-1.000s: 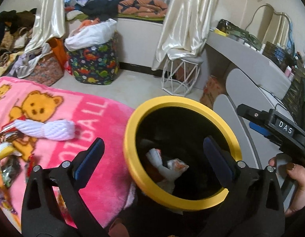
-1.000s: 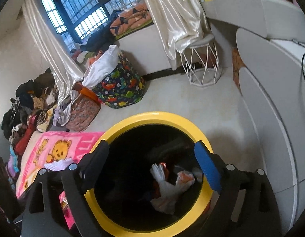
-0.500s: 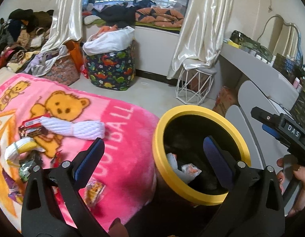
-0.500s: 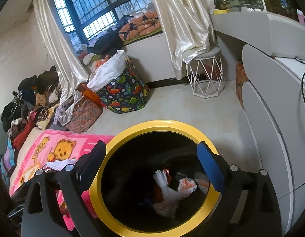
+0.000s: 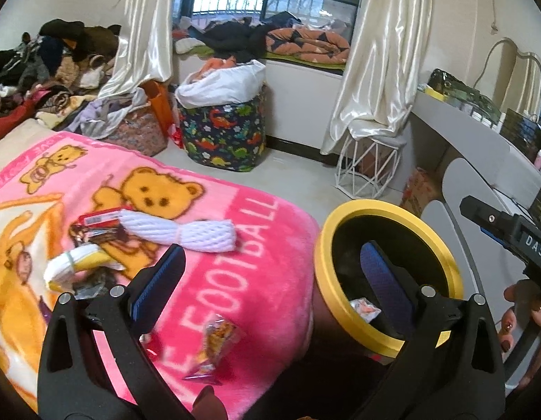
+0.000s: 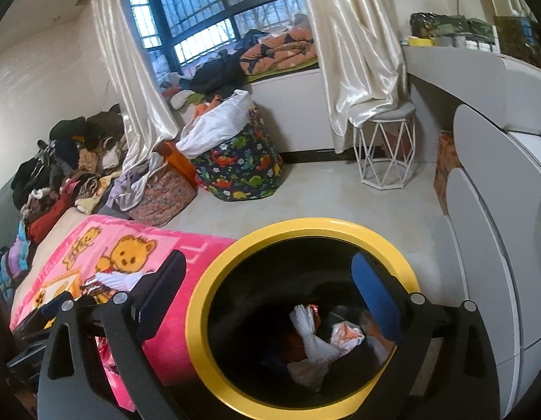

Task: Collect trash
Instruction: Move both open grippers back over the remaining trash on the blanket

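Pink blanket (image 5: 256, 280): much more of it is shown in the left view than a second ago, with litter spread across it; the bed is taken to be the next place to be worked.
Bin (image 5: 442, 255): yellow-rimmed and black inside, it is set against the blanket's edge; in the left view it is now placed to the right, where earlier it filled the middle.
Bin contents (image 6: 323, 343): a white knotted bag and crumpled wrappers are seen at the bottom, so part of the trash is judged as already collected.
Right gripper (image 6: 270, 294): it is held over the bin mouth; its jaws have just been opening, are spread wide, and nothing is held between them. A drop is judged as just finished.
Left gripper (image 5: 267, 283): its jaws are set wide apart and nothing is gripped; it is now aimed across the blanket edge rather than into the bin.
White bundle (image 5: 186, 231): it is left lying on the blanket, near the bear print.
Red wrapper (image 5: 102, 218): it is seen touching the bundle's left end.
Snack packet (image 5: 214, 343): it lies nearest the left gripper, uncollected; it is judged the likely next pick.
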Available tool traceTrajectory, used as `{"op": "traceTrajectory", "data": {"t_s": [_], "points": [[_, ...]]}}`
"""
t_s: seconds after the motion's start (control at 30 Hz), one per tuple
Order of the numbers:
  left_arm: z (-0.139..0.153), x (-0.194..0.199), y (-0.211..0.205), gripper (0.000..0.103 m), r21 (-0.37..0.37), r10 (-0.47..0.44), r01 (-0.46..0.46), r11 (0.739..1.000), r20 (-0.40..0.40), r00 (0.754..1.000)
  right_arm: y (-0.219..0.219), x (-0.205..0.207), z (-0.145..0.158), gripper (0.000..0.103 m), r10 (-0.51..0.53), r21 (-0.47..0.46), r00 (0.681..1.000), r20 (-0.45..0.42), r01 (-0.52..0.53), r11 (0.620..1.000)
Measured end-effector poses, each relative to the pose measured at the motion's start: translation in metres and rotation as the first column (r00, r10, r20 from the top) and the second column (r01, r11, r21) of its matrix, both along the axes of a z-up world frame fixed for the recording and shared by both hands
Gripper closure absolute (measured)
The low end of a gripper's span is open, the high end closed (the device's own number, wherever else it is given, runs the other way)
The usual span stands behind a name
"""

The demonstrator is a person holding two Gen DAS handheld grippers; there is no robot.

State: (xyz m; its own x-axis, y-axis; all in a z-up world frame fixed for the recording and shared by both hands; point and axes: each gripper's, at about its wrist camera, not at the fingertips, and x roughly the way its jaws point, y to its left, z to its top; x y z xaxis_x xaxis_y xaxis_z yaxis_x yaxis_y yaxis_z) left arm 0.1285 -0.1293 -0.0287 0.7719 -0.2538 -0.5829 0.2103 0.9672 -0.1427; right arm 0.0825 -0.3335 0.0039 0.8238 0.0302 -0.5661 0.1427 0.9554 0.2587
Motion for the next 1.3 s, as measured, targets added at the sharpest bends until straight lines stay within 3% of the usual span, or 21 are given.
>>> {"op": "traceTrajectory", "data": {"t_s": [1.3], "points": [[0.007, -0.003, 0.095, 0.011, -0.005, 0.203, -0.203, 0.979, 0.044, 0.978, 0.117, -0.002, 0.000, 0.009, 0.269, -0.122, 0.963, -0.007, -0.268, 0.956]]}}
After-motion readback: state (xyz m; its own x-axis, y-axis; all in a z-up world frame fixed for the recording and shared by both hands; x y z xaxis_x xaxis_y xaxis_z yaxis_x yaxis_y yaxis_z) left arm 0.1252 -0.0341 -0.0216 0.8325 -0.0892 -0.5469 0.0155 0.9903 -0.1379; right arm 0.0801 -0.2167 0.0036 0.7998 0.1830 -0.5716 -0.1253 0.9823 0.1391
